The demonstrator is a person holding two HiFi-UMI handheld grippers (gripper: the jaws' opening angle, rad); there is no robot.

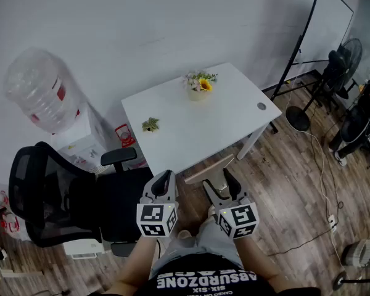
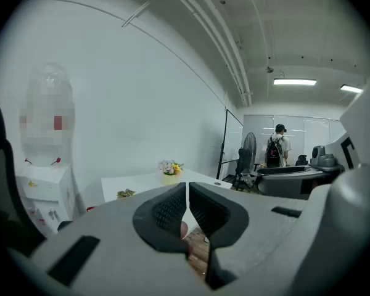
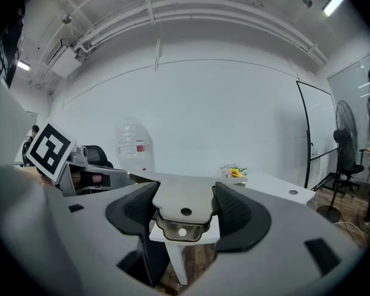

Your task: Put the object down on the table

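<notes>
right gripper [image 3: 185, 196] clamped across the flat beige object [image 1: 209, 168], jaws wide on its width; left gripper [image 2: 188, 190] pinched closed, nothing in it. object is in the air, short of the table [image 1: 222, 116] near edge, no contact. carry it toward 12 o'clock, keep it level, land on bare top between sprig [image 1: 150, 124] at 11 and flower pot [image 1: 198, 86] at 12, let go only once flat. looks thin, rigid, smooth; rounded end with a hole

Left gripper [image 2: 187, 189] jaws closed to a slit — white table [image 2: 142, 182], flower pot [image 2: 169, 177] beyond
</notes>
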